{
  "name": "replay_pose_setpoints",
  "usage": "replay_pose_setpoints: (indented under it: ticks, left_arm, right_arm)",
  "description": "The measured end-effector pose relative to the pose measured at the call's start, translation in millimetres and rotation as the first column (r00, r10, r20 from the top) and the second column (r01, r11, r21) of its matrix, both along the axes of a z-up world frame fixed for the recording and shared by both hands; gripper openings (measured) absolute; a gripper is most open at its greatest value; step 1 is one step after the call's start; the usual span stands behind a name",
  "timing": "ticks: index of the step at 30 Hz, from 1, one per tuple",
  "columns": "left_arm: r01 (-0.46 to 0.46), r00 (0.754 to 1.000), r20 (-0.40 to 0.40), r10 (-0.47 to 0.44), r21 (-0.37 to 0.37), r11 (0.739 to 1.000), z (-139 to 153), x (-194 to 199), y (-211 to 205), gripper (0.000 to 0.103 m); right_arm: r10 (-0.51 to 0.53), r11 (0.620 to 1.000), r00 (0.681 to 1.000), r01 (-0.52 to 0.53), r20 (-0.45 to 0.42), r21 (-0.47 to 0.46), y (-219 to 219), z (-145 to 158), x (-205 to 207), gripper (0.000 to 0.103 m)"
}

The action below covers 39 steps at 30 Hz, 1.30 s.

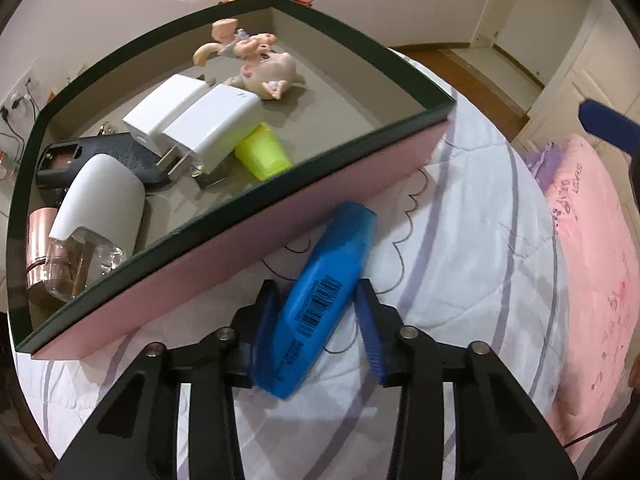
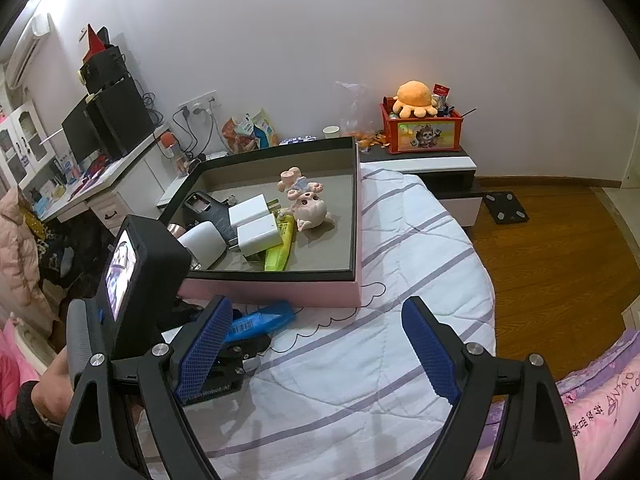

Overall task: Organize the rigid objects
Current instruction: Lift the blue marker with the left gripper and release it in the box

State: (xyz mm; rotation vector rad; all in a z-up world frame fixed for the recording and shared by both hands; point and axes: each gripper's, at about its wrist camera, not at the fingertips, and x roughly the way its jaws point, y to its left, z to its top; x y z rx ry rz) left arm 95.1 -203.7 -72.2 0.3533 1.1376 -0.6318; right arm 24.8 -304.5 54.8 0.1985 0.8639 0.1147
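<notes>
My left gripper (image 1: 316, 312) was clamped on the blue highlighter (image 1: 320, 300), both pads pressed against its flat sides near the barcode, its capped end pointing toward the box (image 1: 240, 248) and lying just beside the pink wall. My right gripper (image 2: 316, 352) hung wide apart and held nothing, low over the quilt (image 2: 360, 380) and off to the side, clear of the left one's path. The job, as I judged it, was to get the highlighter over the dark rim and down among the things already gathered. The grip sat on the rear half, so I reckoned the front end could sag or swing; I wanted to lift straight up first, high enough that the tip cleared the rim, before moving forward. The near side of the box was crowded with the chargers (image 1: 200, 124), a green cup (image 1: 264, 152) and a white bottle (image 1: 104, 200), so the bare floor toward the right, in front of the pig toy (image 1: 268, 68), looked the better landing. I meant to lower it flat and release only once it rested.
</notes>
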Motion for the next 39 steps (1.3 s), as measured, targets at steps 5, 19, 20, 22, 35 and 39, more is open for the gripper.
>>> replay_pose_setpoints:
  ticks: [5,19,20,22,35,39]
  left_arm:
    - [-0.003,1.000,-0.015,0.003,-0.026,1.000,-3,-6,-2,0.028]
    - [-0.118,0.993,-0.005,0.118,-0.112,0.987,43,-25,84,0.027]
    - [-0.126,0.992,0.009,0.128,-0.117,0.985,53,-25,89,0.027]
    - [-0.142,0.988,0.042,0.148,-0.119,0.983,70,-23,97,0.027]
    - [-0.238,0.966,0.084,0.246,-0.096,0.967,83,59,115,0.027]
    - [-0.249,0.964,0.073,0.255,-0.083,0.965,71,85,106,0.027]
  right_arm:
    - [-0.005,1.000,1.000,0.005,-0.001,-0.004,1,0,-1,0.088]
    - [0.009,1.000,1.000,-0.009,-0.006,-0.001,8,-1,3,0.088]
    - [0.013,1.000,1.000,-0.013,-0.005,0.000,10,-1,4,0.088]
    - [0.021,1.000,1.000,-0.021,-0.004,0.002,13,-1,6,0.088]
    - [0.062,0.998,0.998,-0.062,0.012,0.006,34,5,26,0.088]
    - [0.058,0.998,0.998,-0.058,-0.002,0.006,34,0,32,0.088]
